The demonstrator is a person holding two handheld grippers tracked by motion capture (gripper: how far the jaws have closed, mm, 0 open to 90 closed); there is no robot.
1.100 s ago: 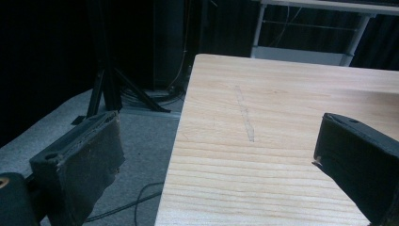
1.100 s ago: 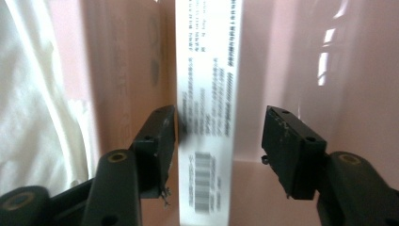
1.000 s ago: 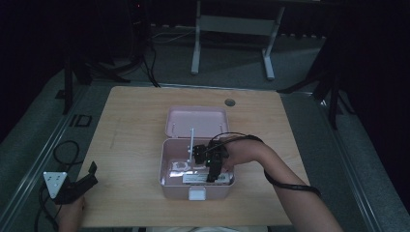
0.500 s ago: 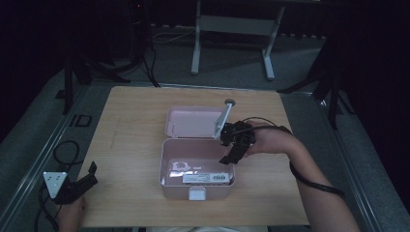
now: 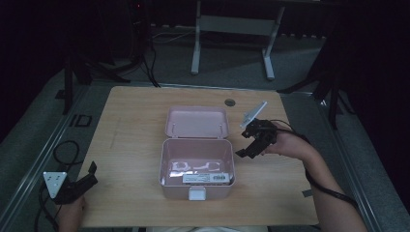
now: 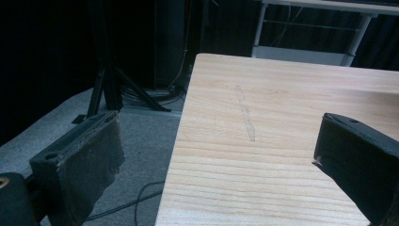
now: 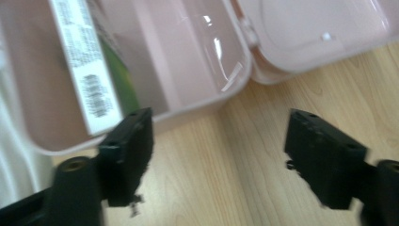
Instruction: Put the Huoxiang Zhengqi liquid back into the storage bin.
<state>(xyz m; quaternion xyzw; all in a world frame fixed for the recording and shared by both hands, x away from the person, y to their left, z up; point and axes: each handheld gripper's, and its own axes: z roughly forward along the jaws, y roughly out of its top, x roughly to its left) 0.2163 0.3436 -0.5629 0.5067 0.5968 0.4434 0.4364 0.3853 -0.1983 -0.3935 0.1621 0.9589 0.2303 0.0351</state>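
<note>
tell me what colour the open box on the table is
Pale pink: the box, seen best in the high view.

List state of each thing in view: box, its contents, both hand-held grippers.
Box: open, lid folded back flat on the table.
Packet: lying inside the box, label up.
Right hand-held gripper: empty beside the box, jaws just opened wide.
Left hand-held gripper: open, empty, at the table's near left corner.

A dim lab or studio space: a lone wooden table (image 5: 145, 125) on grey carpet (image 5: 38, 140), black tripod stands (image 5: 77, 72), trailing cables (image 5: 145, 53) and a white-framed desk (image 5: 232, 29) behind.
</note>
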